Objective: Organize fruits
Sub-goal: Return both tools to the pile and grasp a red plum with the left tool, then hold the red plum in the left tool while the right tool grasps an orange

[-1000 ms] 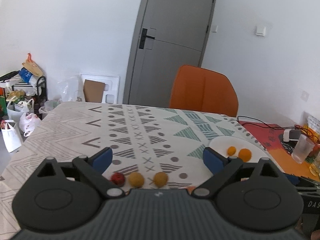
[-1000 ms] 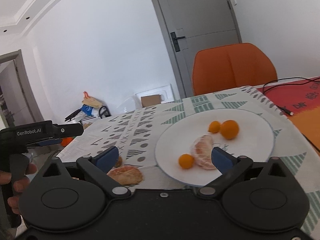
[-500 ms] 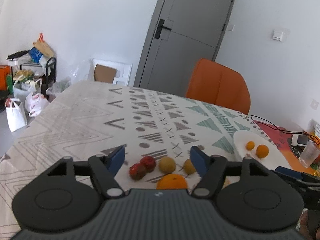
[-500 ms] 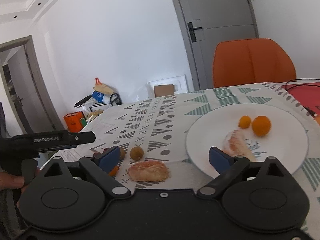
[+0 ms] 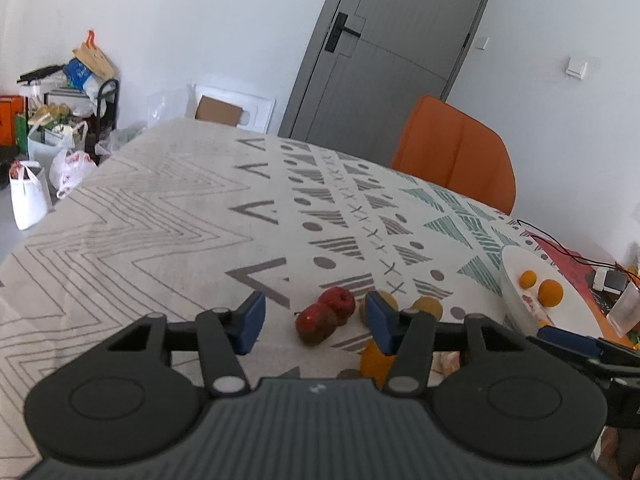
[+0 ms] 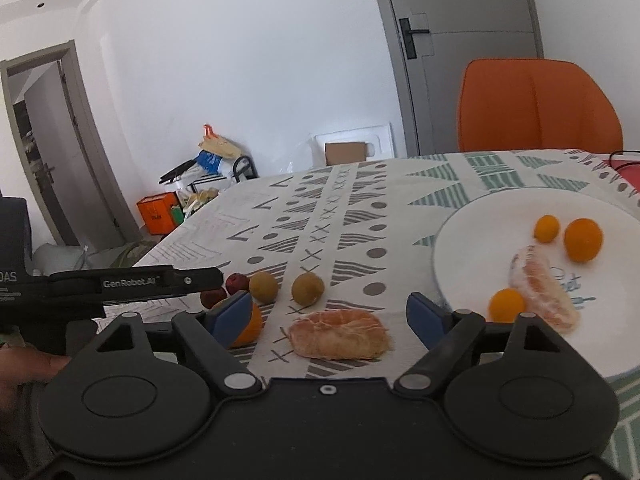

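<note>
Two red fruits (image 5: pixel 316 322) lie on the patterned tablecloth between the fingers of my left gripper (image 5: pixel 314 322); its jaws are closing and the pads do not touch them. Beside them sit two yellow-brown fruits (image 6: pixel 307 289) and a whole orange (image 6: pixel 248 326). A peeled mandarin (image 6: pixel 338 334) rests between the fingers of my right gripper (image 6: pixel 328 316), whose jaws are also closing without touching it. The white plate (image 6: pixel 460 240) on the right holds two small oranges, a larger orange (image 6: pixel 583 239) and a peeled piece (image 6: pixel 544 292).
An orange chair (image 6: pixel 536 108) stands at the table's far side before a grey door. A red mat with cables and a clear cup (image 5: pixel 624 312) lies beyond the plate. Bags and a rack (image 5: pixel 60 120) crowd the floor at the left. A hand (image 6: pixel 32 364) holds the left gripper.
Both grippers have shifted left and lower toward the loose fruits, and both jaws have narrowed. The red fruits now sit between the left fingers, the peeled mandarin between the right fingers.
</note>
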`<action>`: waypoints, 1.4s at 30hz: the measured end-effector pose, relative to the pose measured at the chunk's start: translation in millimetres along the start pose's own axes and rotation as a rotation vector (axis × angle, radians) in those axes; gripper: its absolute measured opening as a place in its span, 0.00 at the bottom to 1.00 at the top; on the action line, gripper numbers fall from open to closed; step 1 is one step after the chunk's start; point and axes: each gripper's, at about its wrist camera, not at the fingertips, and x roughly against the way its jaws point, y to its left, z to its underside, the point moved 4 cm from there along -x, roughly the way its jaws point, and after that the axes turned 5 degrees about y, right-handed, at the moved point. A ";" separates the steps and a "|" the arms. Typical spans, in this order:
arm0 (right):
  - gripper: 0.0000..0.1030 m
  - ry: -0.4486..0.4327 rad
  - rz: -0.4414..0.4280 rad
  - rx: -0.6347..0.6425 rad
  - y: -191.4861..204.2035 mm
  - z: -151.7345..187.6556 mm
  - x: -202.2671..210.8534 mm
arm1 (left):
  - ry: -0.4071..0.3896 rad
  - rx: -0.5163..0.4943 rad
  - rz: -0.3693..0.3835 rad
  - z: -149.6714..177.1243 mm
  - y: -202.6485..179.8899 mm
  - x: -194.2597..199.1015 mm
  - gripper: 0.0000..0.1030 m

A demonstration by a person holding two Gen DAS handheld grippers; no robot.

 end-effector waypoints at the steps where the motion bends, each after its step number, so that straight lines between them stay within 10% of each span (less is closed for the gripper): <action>1: 0.80 0.005 -0.002 0.001 1.5 -0.5 -2.7 | 0.005 -0.001 0.000 0.8 0.6 -2.0 0.51; 6: 0.78 0.026 -0.011 0.009 8.3 -2.6 -14.5 | 0.025 -0.008 -0.012 4.5 3.6 -8.1 0.21; 25: 0.66 0.101 -0.120 0.097 58.3 -2.1 -46.8 | 0.000 0.034 -0.006 1.3 26.0 25.7 0.21; 28: 0.39 0.142 -0.139 0.106 62.6 2.6 -55.3 | -0.007 0.039 -0.002 1.1 26.5 29.3 0.21; 42: 0.38 0.058 -0.096 0.047 29.7 -8.1 -12.0 | -0.038 -0.029 0.049 -3.7 -15.4 35.2 0.21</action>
